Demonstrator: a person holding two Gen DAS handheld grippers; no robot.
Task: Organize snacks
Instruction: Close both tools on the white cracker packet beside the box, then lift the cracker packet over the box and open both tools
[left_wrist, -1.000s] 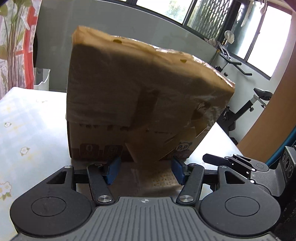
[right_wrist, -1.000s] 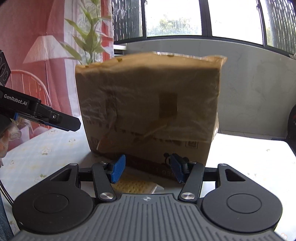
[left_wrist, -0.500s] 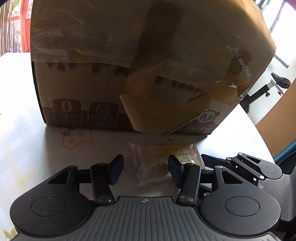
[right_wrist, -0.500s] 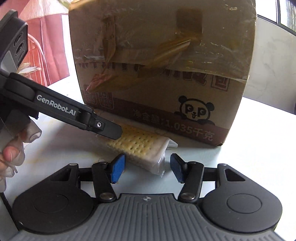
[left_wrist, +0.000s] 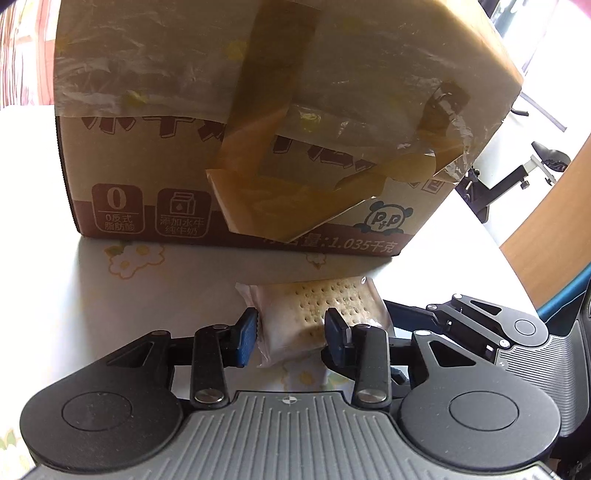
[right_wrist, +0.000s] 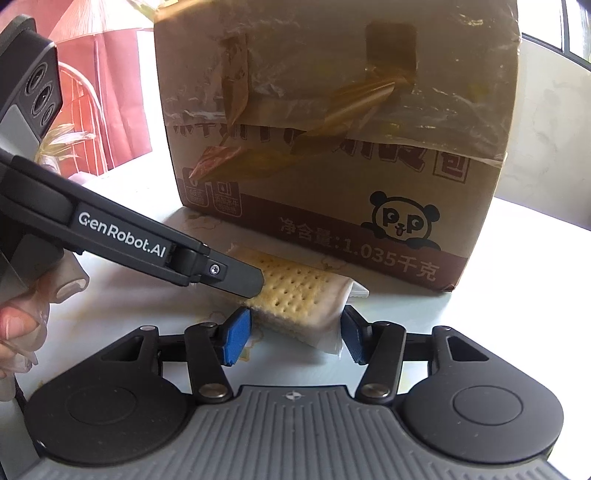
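The left tongs (left_wrist: 290, 334) have just been closing, and their blue pads now squeeze one end of the cracker pack (left_wrist: 317, 314). The pack lies on the desk (left_wrist: 110, 314), just in front of the big cardboard box (left_wrist: 147, 166). The right tongs (right_wrist: 291, 332) sit partly open around the pack's other end; only the right-side pad touches it.

Matt cardboard box (left_wrist: 147, 166), glossy crinkled tape (left_wrist: 258, 92)

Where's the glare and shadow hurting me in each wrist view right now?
Left wrist view: the table is blown out white at right, the cardboard box backlit, and the cracker packet half in its shadow. Right wrist view: washed-out glare past the box's right edge, packet sharp and evenly lit.
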